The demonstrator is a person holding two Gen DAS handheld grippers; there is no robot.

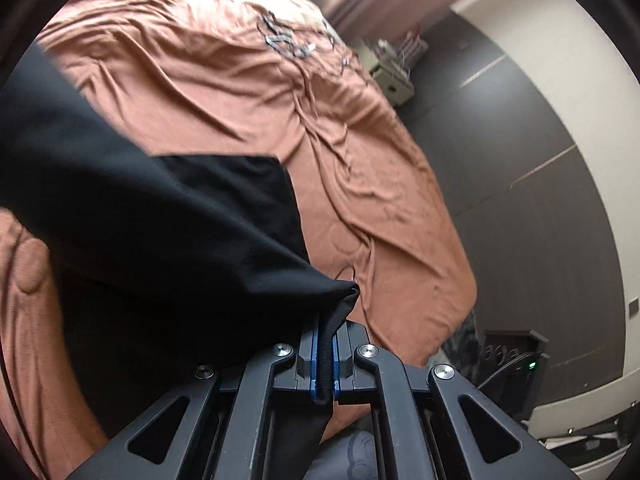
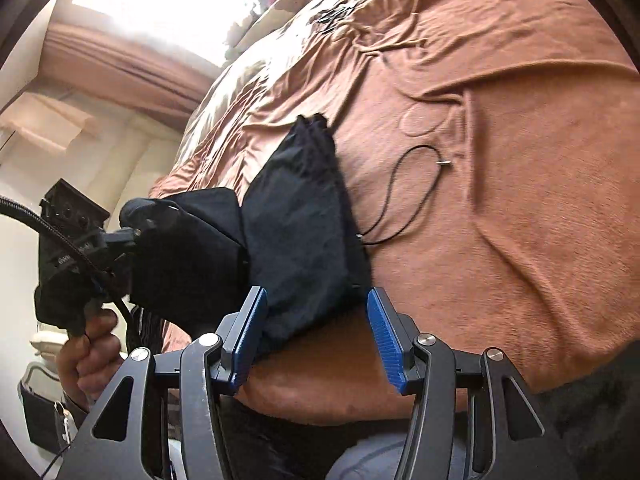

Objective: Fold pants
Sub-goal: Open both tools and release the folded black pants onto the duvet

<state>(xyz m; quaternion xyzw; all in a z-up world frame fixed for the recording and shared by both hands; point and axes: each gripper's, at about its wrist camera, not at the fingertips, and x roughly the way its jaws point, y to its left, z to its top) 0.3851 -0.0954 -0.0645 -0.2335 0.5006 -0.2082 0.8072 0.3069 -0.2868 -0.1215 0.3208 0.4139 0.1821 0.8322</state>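
The black pants (image 1: 168, 216) hang lifted over the brown bedspread (image 1: 248, 92). My left gripper (image 1: 326, 356) is shut on an edge of the pants, the cloth pinched between its blue pads. In the right wrist view the pants (image 2: 304, 220) drape from the left gripper (image 2: 80, 240), held in a hand at the left, down onto the bed. My right gripper (image 2: 316, 340) is open, its blue pads either side of the pants' lower edge, not touching it.
A thin black cable (image 2: 404, 192) lies looped on the bedspread (image 2: 500, 160) right of the pants. Pillows (image 2: 288, 4) lie at the bed's head. A dark wall (image 1: 520, 184) and a small white stand (image 1: 394, 76) flank the bed.
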